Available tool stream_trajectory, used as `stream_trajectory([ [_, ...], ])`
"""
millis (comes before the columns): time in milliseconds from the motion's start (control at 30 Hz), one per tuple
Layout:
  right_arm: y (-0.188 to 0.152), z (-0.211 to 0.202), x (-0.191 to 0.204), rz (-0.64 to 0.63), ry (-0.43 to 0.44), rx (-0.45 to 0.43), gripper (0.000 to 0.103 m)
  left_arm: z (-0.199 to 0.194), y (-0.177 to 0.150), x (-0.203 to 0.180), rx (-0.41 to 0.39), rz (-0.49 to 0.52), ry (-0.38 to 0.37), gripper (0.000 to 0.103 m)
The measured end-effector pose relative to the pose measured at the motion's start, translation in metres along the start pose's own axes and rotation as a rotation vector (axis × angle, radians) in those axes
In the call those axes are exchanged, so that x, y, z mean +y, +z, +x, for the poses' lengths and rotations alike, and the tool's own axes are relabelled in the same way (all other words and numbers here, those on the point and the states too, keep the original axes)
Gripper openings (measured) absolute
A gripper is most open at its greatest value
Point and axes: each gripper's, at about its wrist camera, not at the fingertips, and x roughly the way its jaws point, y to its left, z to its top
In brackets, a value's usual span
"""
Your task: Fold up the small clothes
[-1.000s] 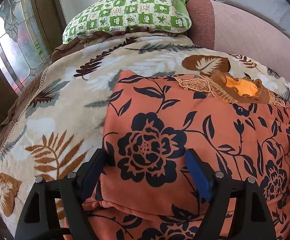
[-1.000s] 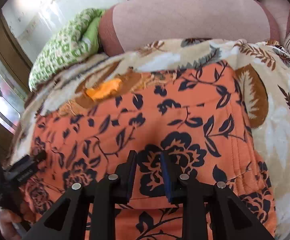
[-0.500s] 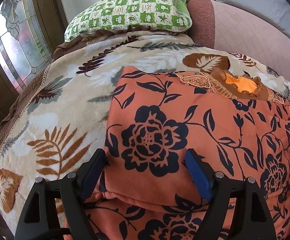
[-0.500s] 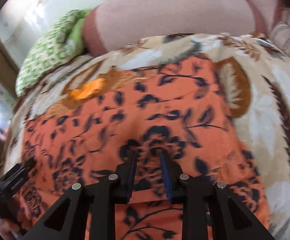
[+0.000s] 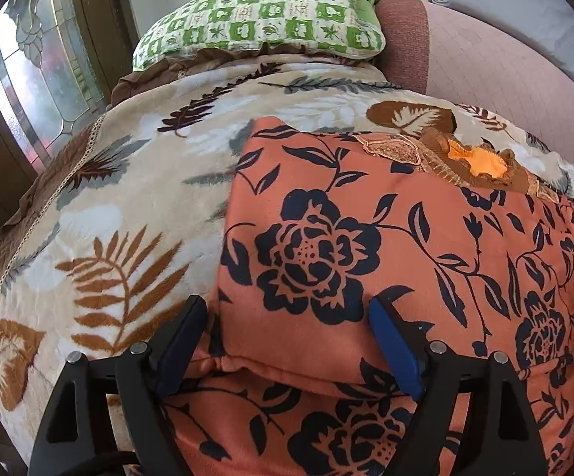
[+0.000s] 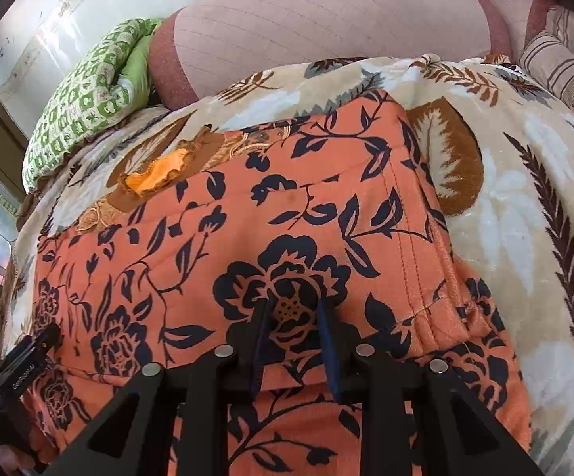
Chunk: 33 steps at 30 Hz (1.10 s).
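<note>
The orange, navy-flowered cloth garment [image 5: 366, 246] lies folded over on the leaf-print blanket [image 5: 120, 214]; further folds likely remain. Left gripper [image 5: 287, 341] gapes wide, empty; right gripper [image 6: 293, 337] narrowly parted, grip unclear.

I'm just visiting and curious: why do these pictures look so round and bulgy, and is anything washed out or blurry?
Left wrist view: fisheye lens, so the blanket bulges, corners go black; daylight comes through the window; sharp throughout. Right wrist view: same bulge and dark rim; the wall is glared white; the garment stays crisp, no motion blur.
</note>
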Motion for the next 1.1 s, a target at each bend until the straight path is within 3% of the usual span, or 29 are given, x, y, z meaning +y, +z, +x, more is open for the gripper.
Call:
stream_trajectory([
  [100,0.004,-0.01,-0.01,0.038,0.035,-0.025,0.027,-0.011,0.004,0.004,-0.061,0.003,0.011,0.084],
  [233,0.023,-0.031,-0.033,0.083,0.06,-0.141,0.027,-0.015,0.024,0.014,-0.104,-0.028,-0.004,0.084],
  [400,0.046,-0.027,-0.049,0.123,0.152,-0.157,0.027,0.006,0.051,0.018,-0.074,-0.05,-0.042,0.084],
  [500,0.054,-0.011,-0.038,0.089,0.185,-0.127,0.027,0.018,0.056,0.012,-0.049,-0.018,-0.063,0.084],
  [633,0.06,0.008,-0.026,0.024,0.132,-0.103,0.027,0.045,0.053,0.006,0.035,0.017,-0.075,0.086],
  [733,0.061,0.023,-0.052,0.117,0.014,-0.087,0.027,0.054,0.055,0.022,0.072,-0.085,-0.088,0.095],
  [767,0.061,0.027,-0.064,0.156,0.047,-0.084,0.027,0.056,0.056,0.024,0.083,-0.092,-0.1,0.095],
  [833,0.061,0.026,-0.077,0.22,0.121,-0.08,0.027,0.052,0.055,0.023,0.069,-0.096,-0.071,0.095],
  [933,0.061,0.006,-0.069,0.174,0.052,-0.156,0.029,0.039,0.052,0.02,0.032,-0.086,-0.031,0.094],
  [1000,0.061,-0.005,-0.062,0.145,0.103,-0.188,0.029,0.032,0.054,0.023,-0.002,-0.096,-0.033,0.094],
  [1100,0.055,-0.007,-0.046,0.085,0.163,-0.15,0.029,0.019,0.056,0.023,-0.057,-0.093,-0.019,0.094],
])
